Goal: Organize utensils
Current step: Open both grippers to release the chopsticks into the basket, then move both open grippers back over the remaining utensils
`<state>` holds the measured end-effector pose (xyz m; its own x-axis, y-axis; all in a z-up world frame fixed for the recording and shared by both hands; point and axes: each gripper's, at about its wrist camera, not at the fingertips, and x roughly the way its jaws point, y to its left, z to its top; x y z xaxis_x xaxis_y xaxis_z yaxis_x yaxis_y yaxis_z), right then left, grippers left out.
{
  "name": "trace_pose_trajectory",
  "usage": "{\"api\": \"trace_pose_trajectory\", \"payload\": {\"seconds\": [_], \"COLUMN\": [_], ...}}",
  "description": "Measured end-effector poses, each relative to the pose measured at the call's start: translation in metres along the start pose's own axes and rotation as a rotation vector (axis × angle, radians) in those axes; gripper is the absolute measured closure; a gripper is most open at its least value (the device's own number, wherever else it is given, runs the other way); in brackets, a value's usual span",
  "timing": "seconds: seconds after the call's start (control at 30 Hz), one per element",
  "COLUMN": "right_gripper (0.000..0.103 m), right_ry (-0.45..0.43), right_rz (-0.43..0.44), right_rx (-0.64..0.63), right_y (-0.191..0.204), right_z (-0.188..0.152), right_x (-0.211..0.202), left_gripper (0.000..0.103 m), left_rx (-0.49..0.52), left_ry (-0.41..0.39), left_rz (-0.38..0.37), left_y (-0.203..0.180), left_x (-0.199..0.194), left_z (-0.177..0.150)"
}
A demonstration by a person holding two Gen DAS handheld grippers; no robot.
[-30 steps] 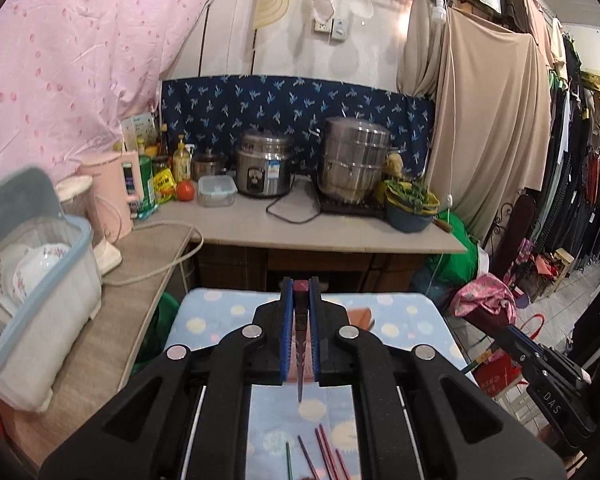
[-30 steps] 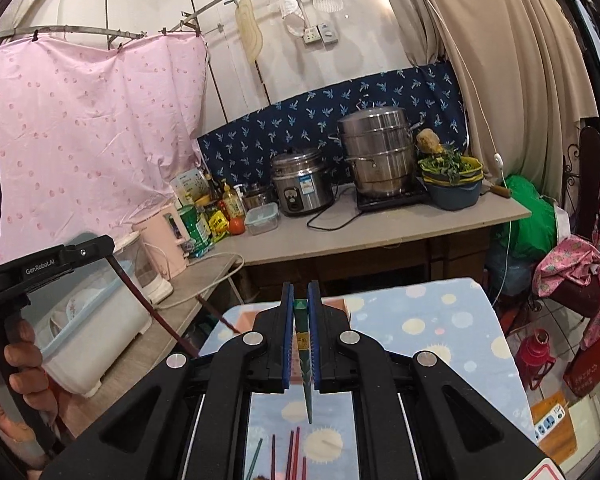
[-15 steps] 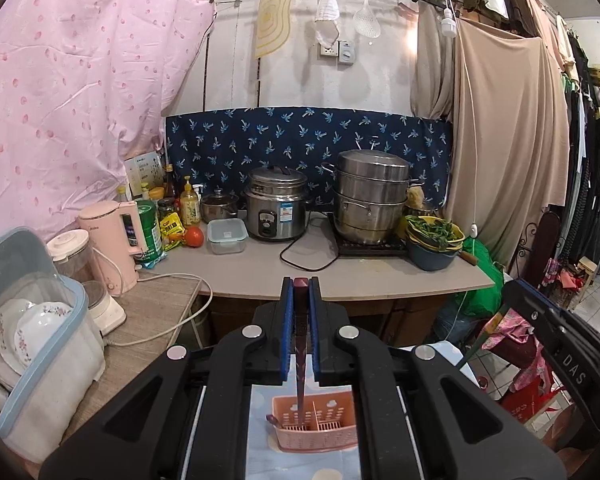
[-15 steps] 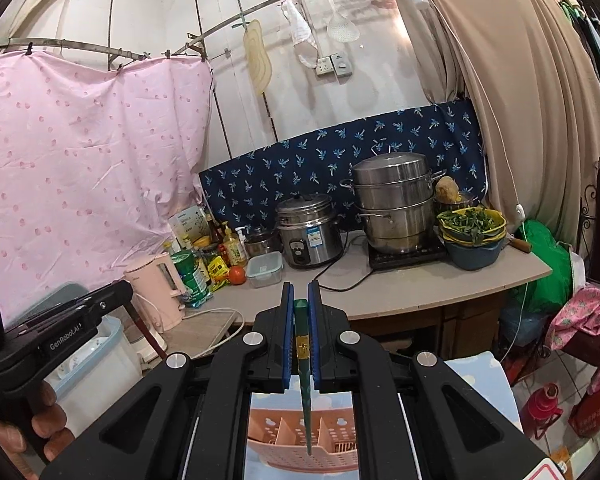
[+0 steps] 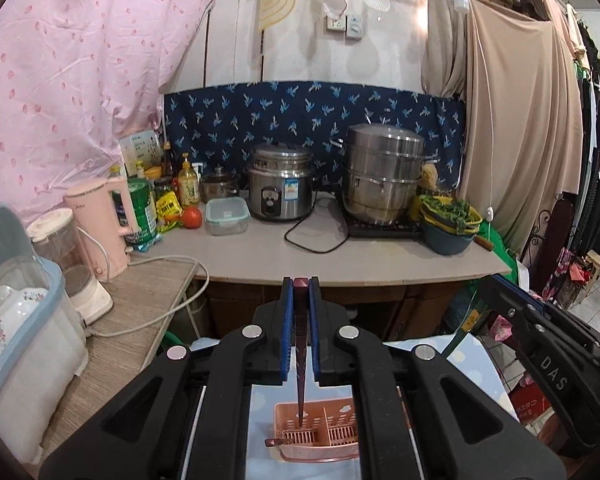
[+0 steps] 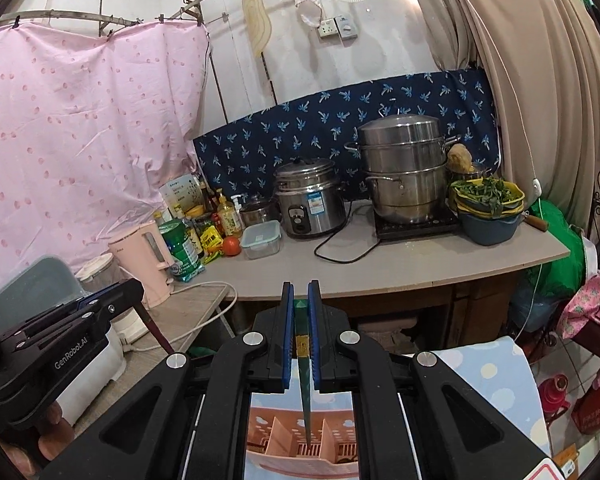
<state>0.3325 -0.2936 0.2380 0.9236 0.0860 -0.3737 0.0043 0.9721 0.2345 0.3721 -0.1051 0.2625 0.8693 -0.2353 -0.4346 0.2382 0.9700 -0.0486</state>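
My left gripper [image 5: 300, 292] is shut on a dark red chopstick [image 5: 300, 380]. The stick hangs point down over the left compartment of a pink slotted utensil basket [image 5: 342, 416] on the blue spotted tablecloth. My right gripper [image 6: 300, 296] is shut on a green chopstick [image 6: 305, 392], its tip hanging inside the same pink basket [image 6: 278, 426]. The left gripper [image 6: 100, 304] with its red chopstick also shows at the left of the right wrist view. The right gripper's body [image 5: 540, 336] shows at the right of the left wrist view.
A counter [image 5: 340, 256] behind holds a rice cooker [image 5: 281, 184], a steel steamer pot [image 5: 384, 172], a bowl of greens [image 5: 448, 220], a pink kettle [image 5: 100, 228] and bottles. A dish box [image 5: 16, 312] stands at left. Clothes hang at right.
Both grippers have risen and tilted up from the table. The loose chopsticks below have left view and the pink basket now sits under both held sticks, closer than half a second ago.
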Motion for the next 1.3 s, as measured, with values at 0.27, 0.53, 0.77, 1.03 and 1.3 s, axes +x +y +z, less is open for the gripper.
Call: {"api": "trace_pose_trajectory", "payload": {"seconds": [0.27,0.53,0.77,1.03,1.3], "right_gripper": [0.091,0.068,0.059,0.049,0.049], "right_ry": [0.085,0.045,0.043,0.149,0.357], "right_rz": [-0.023,-0.019,-0.014,-0.056,-0.08], "right_rx": [-0.002,0.016,0.027,0.008,0.041], "right_y": [-0.01,-0.017,-0.024,-0.027,-0.033], "right_z": [-0.042,-0.043,-0.069,-0.154,-0.274], "right_x": [0.023,-0.011,-0.07,-0.133,-0.177], "left_gripper": [0.096,0.062,0.046,0.034,0.034], "left_rx": [-0.013,-0.009,0.001,0.013,0.035], "left_ry": [0.06,0.023,0.026,0.128,0.319], "left_rz": [-0.019,0.001,0.009,0.01,0.038], "left_y": [0.003,0.005,0.012,0.031,0.042], "left_x": [0.026,0.003,-0.046,-0.095,-0.118], "left_z": [-0.032,-0.038,-0.062,-0.137,-0.256]}}
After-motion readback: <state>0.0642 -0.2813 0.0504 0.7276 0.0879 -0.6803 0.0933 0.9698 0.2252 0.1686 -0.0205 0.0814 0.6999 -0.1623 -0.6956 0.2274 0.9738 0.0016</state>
